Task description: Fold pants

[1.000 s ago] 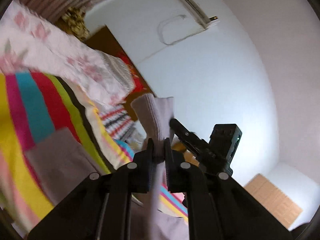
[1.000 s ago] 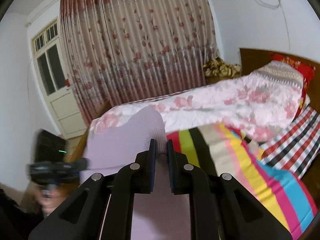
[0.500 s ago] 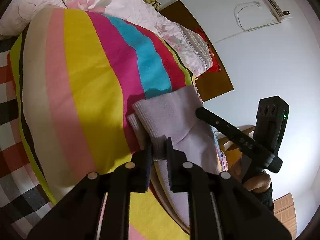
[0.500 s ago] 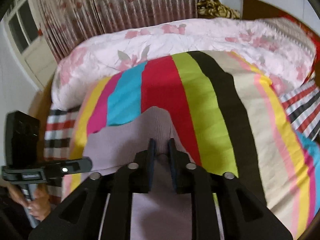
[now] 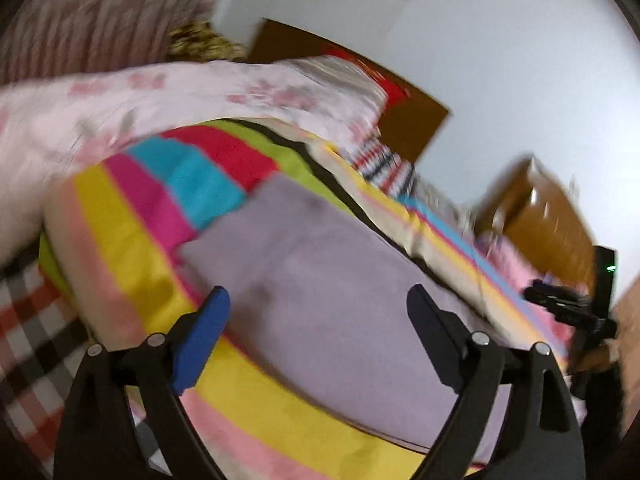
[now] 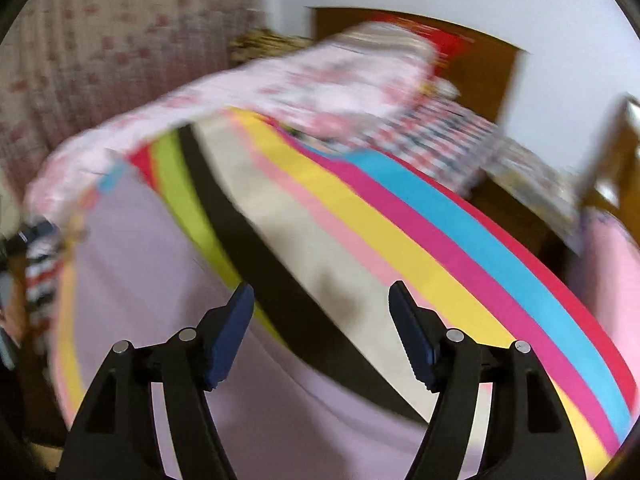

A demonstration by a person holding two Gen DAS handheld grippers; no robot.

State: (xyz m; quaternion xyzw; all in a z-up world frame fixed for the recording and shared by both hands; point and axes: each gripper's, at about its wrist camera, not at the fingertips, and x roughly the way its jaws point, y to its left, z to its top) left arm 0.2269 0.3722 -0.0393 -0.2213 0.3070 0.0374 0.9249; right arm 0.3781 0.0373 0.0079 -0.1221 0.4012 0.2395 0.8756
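The lilac pants [image 5: 320, 280] lie flat on the striped blanket [image 5: 160, 208] on the bed, folded over into a broad rectangle. My left gripper [image 5: 318, 304] is open and empty just above them. In the right wrist view the pants [image 6: 152, 280] fill the lower left. My right gripper [image 6: 322, 304] is open and empty over the blanket's black and cream stripes [image 6: 304, 272], beside the pants' right edge. The other gripper [image 5: 576, 308] shows at the left view's right edge. Both views are motion-blurred.
A pink floral quilt [image 5: 180, 92] is bunched along the far side of the bed. A checked sheet [image 5: 28, 320] shows at the left. A wooden headboard [image 6: 480, 64] and wooden furniture [image 5: 548, 216] stand by the white wall.
Both grippers have let go of the pants and opened wide. The pants, held up a second ago, now lie folded flat on the blanket. Both grippers have drawn back.
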